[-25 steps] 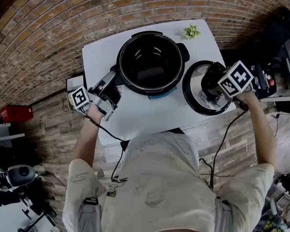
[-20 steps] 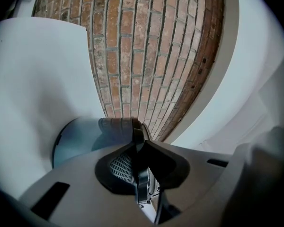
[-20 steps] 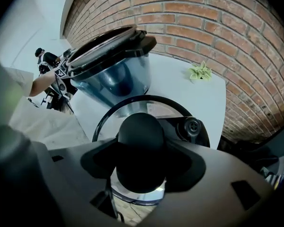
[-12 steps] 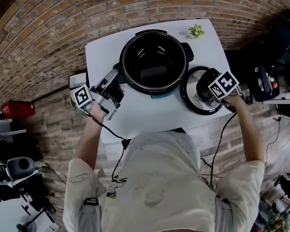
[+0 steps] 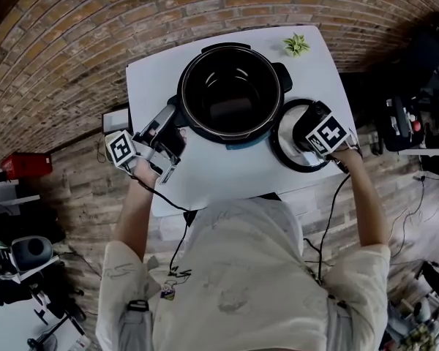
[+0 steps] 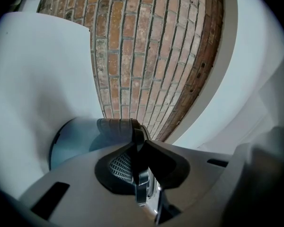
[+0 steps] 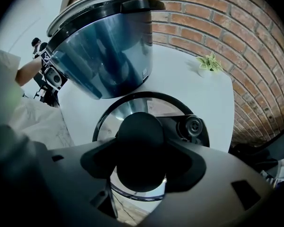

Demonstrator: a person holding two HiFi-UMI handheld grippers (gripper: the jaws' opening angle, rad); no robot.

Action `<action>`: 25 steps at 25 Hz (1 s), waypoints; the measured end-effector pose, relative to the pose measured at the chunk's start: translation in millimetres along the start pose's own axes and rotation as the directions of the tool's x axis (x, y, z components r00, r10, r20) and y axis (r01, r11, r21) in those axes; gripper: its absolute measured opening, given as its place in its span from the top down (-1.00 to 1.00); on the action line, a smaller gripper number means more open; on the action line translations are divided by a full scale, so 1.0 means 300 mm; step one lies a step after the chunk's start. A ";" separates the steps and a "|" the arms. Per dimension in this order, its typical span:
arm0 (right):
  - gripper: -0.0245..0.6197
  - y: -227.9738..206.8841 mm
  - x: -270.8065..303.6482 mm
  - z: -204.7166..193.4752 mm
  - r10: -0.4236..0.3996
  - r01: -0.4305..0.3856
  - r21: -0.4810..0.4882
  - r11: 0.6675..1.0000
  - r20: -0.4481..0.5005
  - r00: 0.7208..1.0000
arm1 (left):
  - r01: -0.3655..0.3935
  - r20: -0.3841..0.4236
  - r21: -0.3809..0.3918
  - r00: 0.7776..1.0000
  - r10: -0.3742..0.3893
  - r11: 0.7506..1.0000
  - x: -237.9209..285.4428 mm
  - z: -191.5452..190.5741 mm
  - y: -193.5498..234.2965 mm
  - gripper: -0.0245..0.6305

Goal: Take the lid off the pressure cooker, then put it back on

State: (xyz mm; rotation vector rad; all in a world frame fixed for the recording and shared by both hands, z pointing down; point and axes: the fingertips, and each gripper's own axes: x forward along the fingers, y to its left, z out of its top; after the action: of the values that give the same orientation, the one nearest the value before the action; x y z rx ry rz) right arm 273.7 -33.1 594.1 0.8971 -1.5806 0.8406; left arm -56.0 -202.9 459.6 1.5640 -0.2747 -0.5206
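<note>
The open pressure cooker pot [image 5: 230, 92] stands on the white table [image 5: 219, 170], its black inside bare. In the right gripper view its steel body [image 7: 104, 56] rises just behind the lid. My left gripper [image 5: 174, 129] reaches level to the pot's left side and is shut on its black side handle [image 6: 132, 135]. To the pot's right, the steel lid [image 5: 282, 151] lies low at the table's right front corner. My right gripper [image 5: 311, 134] points straight down, its jaws closed round the lid's black knob [image 7: 139, 136]. Whether the lid rests on the table I cannot tell.
A small green plant [image 5: 295, 46] sits at the table's far right corner. The lid's valve [image 7: 194, 125] is beside the knob. The lid lies close to the table's front edge. Dark equipment [image 5: 406, 115] stands right of the table, a red box [image 5: 25, 170] on the floor left.
My right gripper has come down with the lid, which now looks smaller and lower and sits slightly further left. The left gripper and the pot have stayed put.
</note>
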 end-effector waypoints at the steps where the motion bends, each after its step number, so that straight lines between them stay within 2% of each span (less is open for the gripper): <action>1: 0.02 -0.001 0.000 0.002 0.000 0.000 -0.003 1.000 -0.001 1.000 | 0.004 0.001 -0.001 1.000 -0.004 1.000 0.001 0.001 -0.001 0.71; 12: 0.01 0.002 -0.001 0.002 0.003 -0.003 -0.015 1.000 0.013 1.000 | 0.010 -0.009 0.001 1.000 -0.010 1.000 0.002 -0.001 -0.003 0.70; 15: 0.01 0.010 -0.003 0.000 0.027 -0.026 -0.038 0.999 0.028 0.999 | 0.013 -0.010 0.001 1.000 -0.013 1.000 0.003 -0.001 -0.005 0.70; 17: -0.19 0.030 -0.002 -0.007 0.065 -0.064 -0.072 0.995 0.021 0.998 | 0.002 -0.012 0.014 1.000 -0.002 1.000 0.003 0.001 -0.002 0.69; 19: -0.30 0.039 -0.003 -0.009 0.076 -0.074 -0.093 0.993 0.016 0.997 | -0.023 -0.005 0.030 1.000 0.023 0.999 -0.001 0.009 0.010 0.55; 21: -0.36 0.027 -0.016 -0.004 0.048 -0.045 -0.110 0.993 0.029 0.998 | -0.043 0.005 0.036 0.999 0.043 0.998 -0.006 0.014 0.018 0.38; 25: -0.39 0.007 -0.096 0.042 0.025 -0.004 -0.150 0.989 0.138 0.990 | -0.054 0.024 0.048 0.998 0.053 0.997 -0.026 0.027 0.011 0.23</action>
State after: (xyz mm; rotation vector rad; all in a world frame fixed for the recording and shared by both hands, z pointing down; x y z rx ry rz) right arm 270.0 -39.7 563.6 0.8522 -1.7486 0.6714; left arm -66.1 -206.3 464.1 1.5948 -0.3476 -0.4934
